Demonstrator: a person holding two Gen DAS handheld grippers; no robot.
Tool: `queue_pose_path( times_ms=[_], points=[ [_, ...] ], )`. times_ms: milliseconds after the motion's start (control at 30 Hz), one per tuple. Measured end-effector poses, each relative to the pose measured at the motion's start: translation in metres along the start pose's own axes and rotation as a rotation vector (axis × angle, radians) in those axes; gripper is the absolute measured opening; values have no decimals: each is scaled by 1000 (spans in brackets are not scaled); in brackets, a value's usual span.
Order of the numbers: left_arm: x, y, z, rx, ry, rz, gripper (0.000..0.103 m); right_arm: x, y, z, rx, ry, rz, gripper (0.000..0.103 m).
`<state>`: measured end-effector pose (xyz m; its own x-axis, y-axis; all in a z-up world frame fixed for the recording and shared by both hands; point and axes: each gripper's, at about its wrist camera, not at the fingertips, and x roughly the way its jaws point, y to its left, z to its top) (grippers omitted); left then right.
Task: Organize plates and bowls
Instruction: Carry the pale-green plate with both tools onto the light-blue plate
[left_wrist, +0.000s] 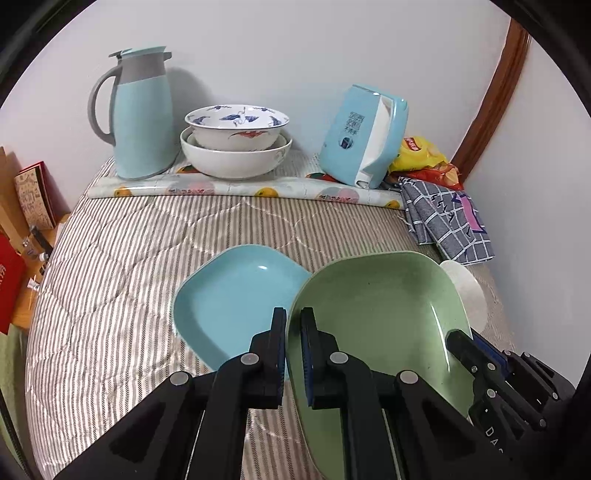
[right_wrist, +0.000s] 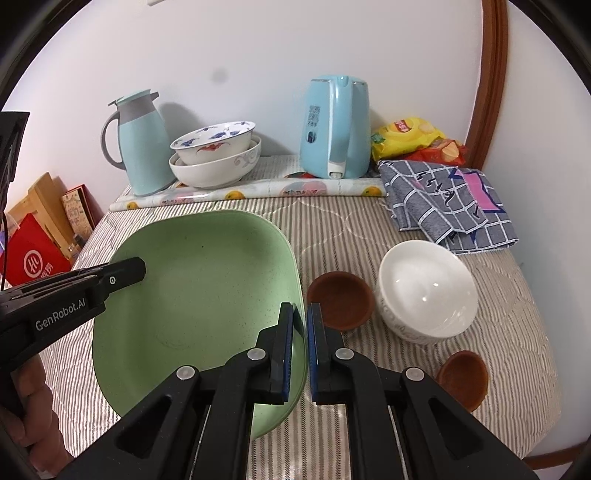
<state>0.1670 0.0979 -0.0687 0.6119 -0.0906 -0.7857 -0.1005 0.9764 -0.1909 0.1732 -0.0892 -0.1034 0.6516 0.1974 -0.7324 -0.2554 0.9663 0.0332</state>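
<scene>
A large green plate (left_wrist: 376, 314) (right_wrist: 199, 295) hangs just above the striped table cover, held from both sides. My left gripper (left_wrist: 293, 314) (right_wrist: 138, 267) is shut on its left rim. My right gripper (right_wrist: 300, 308) (left_wrist: 458, 338) is shut on its right rim. A light blue plate (left_wrist: 236, 295) lies on the cover, and the green plate's left edge overlaps it. A white bowl (right_wrist: 428, 288) (left_wrist: 467, 291) and two small brown bowls (right_wrist: 340, 299) (right_wrist: 463, 376) sit to the right. Two stacked patterned bowls (left_wrist: 236, 140) (right_wrist: 214, 155) stand at the back by the wall.
A blue thermos jug (left_wrist: 142, 114) (right_wrist: 138, 144) and a blue kettle (left_wrist: 365, 136) (right_wrist: 334, 125) flank the stacked bowls. Snack packets (right_wrist: 406, 136) and a checked cloth (right_wrist: 447, 199) fill the back right corner. Boxes (right_wrist: 40, 251) stand beyond the left edge.
</scene>
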Motion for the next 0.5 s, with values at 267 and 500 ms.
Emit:
queue_pose_path(
  times_ms=[267, 500],
  points=[
    [12, 26, -13, -29, 32, 32, 8, 20, 20, -9, -17, 39, 27, 8],
    [18, 57, -22, -76, 56, 74, 8, 39, 45, -16, -60, 79, 66, 7]
  ],
)
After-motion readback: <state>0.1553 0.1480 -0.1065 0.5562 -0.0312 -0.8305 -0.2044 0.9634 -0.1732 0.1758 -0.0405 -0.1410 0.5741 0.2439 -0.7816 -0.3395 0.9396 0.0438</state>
